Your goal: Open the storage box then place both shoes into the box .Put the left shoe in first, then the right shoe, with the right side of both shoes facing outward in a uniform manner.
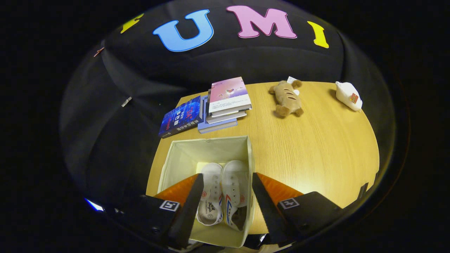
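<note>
Hovering apart and empty over the open storage box at the table's near edge, tongs, left shoe and right shoe lying side by side inside, books and plush toys beyond

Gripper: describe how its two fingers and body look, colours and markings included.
The gripper has two wedge-shaped fingers, each narrowing to a point. Their inner faces are flat and black; their outer sides are bright orange with a ribbed texture. Behind each finger sits a black block carrying a small square white tag with a black pattern, one per side. No cables show.
</note>
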The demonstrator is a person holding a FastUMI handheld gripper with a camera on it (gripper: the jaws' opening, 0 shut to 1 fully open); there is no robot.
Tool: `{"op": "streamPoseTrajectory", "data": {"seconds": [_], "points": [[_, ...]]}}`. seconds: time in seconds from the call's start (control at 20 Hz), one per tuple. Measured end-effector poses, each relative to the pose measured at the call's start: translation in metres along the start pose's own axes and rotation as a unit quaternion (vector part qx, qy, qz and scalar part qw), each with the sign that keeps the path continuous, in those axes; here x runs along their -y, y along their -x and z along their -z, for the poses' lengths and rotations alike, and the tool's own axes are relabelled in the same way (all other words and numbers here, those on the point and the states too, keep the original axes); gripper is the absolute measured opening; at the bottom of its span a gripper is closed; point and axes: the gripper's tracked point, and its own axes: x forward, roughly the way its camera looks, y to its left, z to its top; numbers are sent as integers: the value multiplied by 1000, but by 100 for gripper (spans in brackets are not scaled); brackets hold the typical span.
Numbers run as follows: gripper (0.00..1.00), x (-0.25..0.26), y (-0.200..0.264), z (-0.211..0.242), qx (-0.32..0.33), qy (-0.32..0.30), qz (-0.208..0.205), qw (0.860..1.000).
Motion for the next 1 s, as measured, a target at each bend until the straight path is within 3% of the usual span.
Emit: {"op": "streamPoseTrajectory", "data": {"seconds": [0.1,0.55,1.0], "points": [[98,1,4,0,6,14,-4,1000],[99,32,55,-46,108,71,-25,991],[99,88,133,-95,227,152,-35,961]]}}
